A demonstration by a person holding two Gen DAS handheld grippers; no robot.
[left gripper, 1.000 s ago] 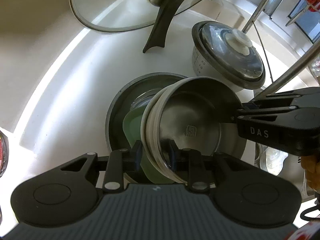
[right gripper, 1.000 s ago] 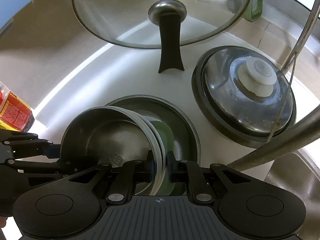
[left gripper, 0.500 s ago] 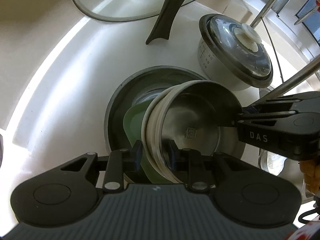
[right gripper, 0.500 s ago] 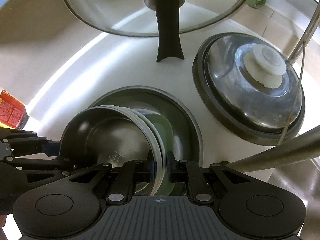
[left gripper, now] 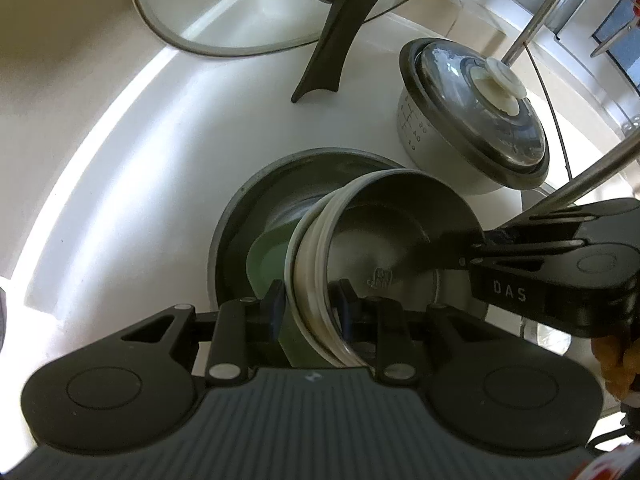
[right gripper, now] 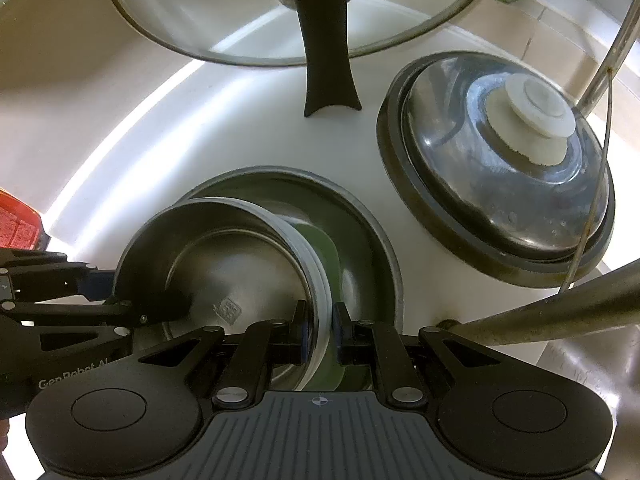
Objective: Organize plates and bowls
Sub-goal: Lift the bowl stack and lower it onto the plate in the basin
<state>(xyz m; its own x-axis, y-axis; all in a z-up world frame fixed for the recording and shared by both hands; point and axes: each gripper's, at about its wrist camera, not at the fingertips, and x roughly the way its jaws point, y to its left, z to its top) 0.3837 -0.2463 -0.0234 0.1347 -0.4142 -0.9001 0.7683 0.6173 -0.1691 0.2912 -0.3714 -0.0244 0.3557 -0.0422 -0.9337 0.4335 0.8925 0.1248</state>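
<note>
Between your left gripper (left gripper: pixel 310 304) pads: stacked bowls (left gripper: pixel 376 256) clamped at the rim | right gripper (right gripper: pixel 320 332) clamps the opposite rim | stack tilted over the grey pan (right gripper: pixel 372 248) on the white surface (left gripper: pixel 160 184), barely shifted since a second ago | nesting unfinished

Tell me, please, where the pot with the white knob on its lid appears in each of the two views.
Left wrist view: upper right, pot with the white knob, beyond the held stack of dishes.
Right wrist view: right of centre.
Shared landmark: glass lid with black handle, top centre in both.
</note>
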